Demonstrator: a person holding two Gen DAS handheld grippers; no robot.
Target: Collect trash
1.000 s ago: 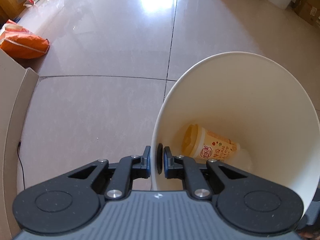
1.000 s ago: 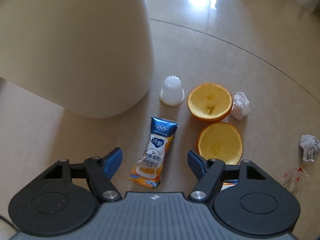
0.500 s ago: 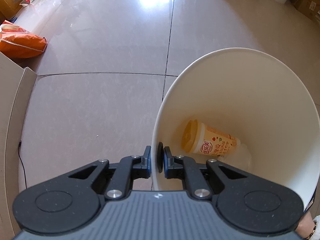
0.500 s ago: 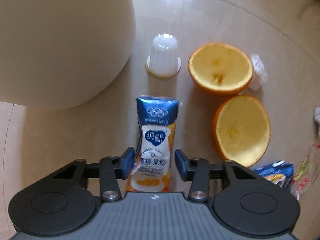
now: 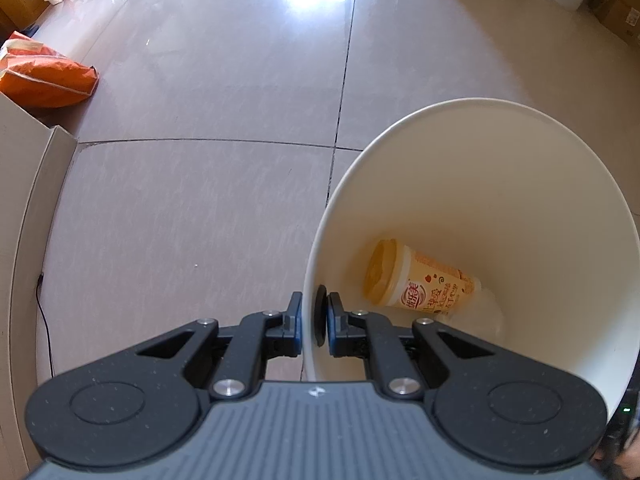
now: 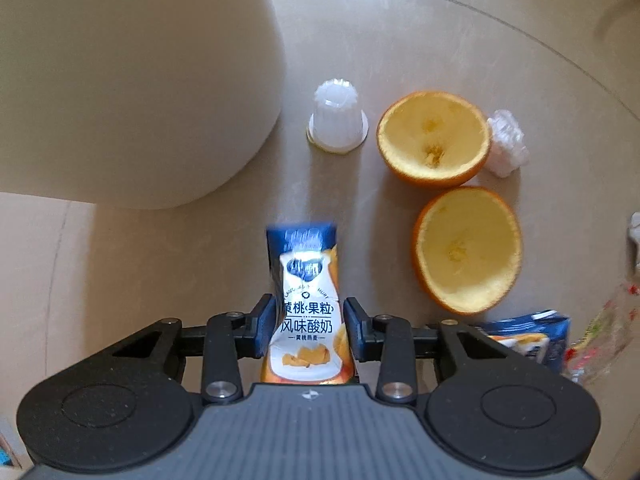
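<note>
My left gripper (image 5: 314, 320) is shut on the near rim of a white bin (image 5: 500, 200), one finger outside the wall and one inside. A yellow drink cup (image 5: 416, 280) lies on its side at the bin's bottom. In the right wrist view my right gripper (image 6: 310, 320) points down at the floor. Its jaws are closing, and the pads press both sides of a blue and white yoghurt pouch (image 6: 308, 280), which looks pinched narrow between them. The bin's outer wall (image 6: 140, 80) fills the upper left there.
On the floor lie a clear jelly cup (image 6: 338, 124), two orange peel halves (image 6: 434, 138) (image 6: 468, 248), crumpled paper (image 6: 506, 144), a second pouch (image 6: 528, 332) and a plastic wrapper (image 6: 600, 328). An orange bag (image 5: 44, 76) and a cardboard box (image 5: 24, 200) sit at the left.
My right gripper came down over the yoghurt pouch and its jaws closed from wide apart onto the pouch's sides. The left gripper kept its hold on the bin rim.
</note>
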